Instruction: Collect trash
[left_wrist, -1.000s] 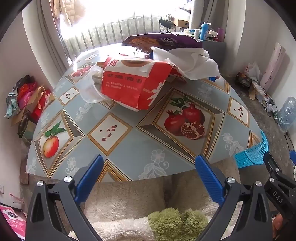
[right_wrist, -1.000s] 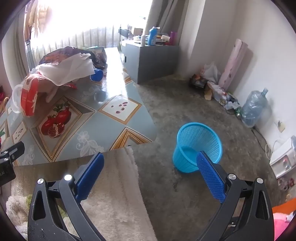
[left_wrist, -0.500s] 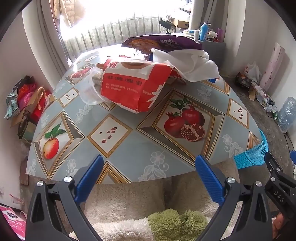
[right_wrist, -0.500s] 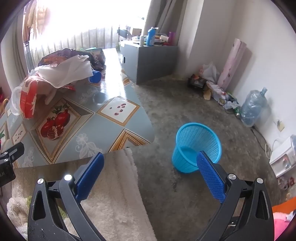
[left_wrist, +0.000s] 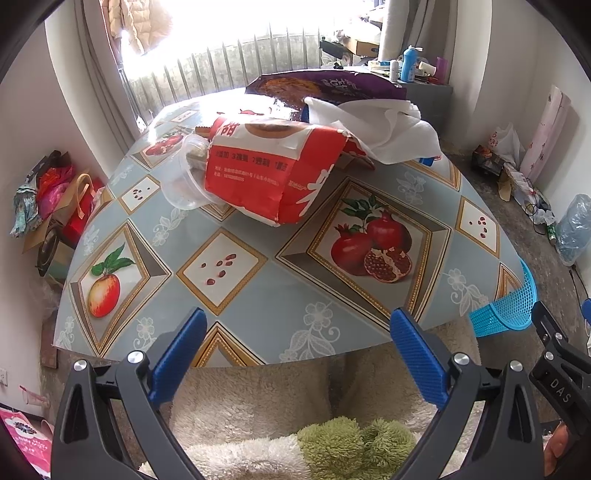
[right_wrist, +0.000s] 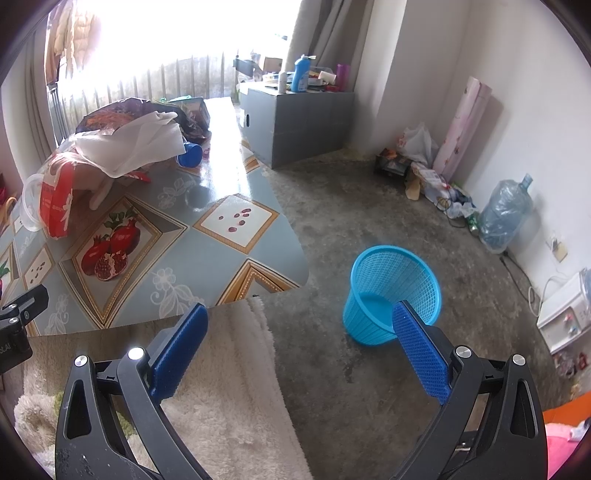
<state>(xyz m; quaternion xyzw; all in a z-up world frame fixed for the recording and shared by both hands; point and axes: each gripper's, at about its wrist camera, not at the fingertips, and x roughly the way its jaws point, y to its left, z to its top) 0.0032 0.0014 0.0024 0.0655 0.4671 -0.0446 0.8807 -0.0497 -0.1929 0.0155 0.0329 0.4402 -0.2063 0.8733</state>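
While both grippers hang back from the bench: nothing is held yet.
Left gripper (left_wrist: 299, 354): jaws spread wide, empty, at the near bench (left_wrist: 258, 291) edge.
Right gripper (right_wrist: 299, 354): jaws spread wide, empty, over the floor, with the bin just ahead of its right finger.
Trash heap: far ahead of the left gripper, on the far half of the bench; ahead and to the left of the right gripper.
Red bag (left_wrist: 269, 173): nearest piece of the heap, lying on its side, open end toward the left gripper. Judged light, crumply paper or film; it should fold under a pinch. Best hold looks like the near torn edge, pinched flat.
Clear cup (left_wrist: 184, 177): touching the red bag's left side, tipped over. Likely thin, slick plastic that dents easily; take the rim wall between the fingers, gently.
White tissue (left_wrist: 384, 129): draped on top, behind and right of the red bag. Soft, near weightless; any bunched fold will do.
Purple bag (left_wrist: 325, 85): at the back of the heap, partly covered.
Blue bin (right_wrist: 391, 291): on the floor, upright, looks empty.
Risk: lifting the red bag may drag the tissue and roll the cup.
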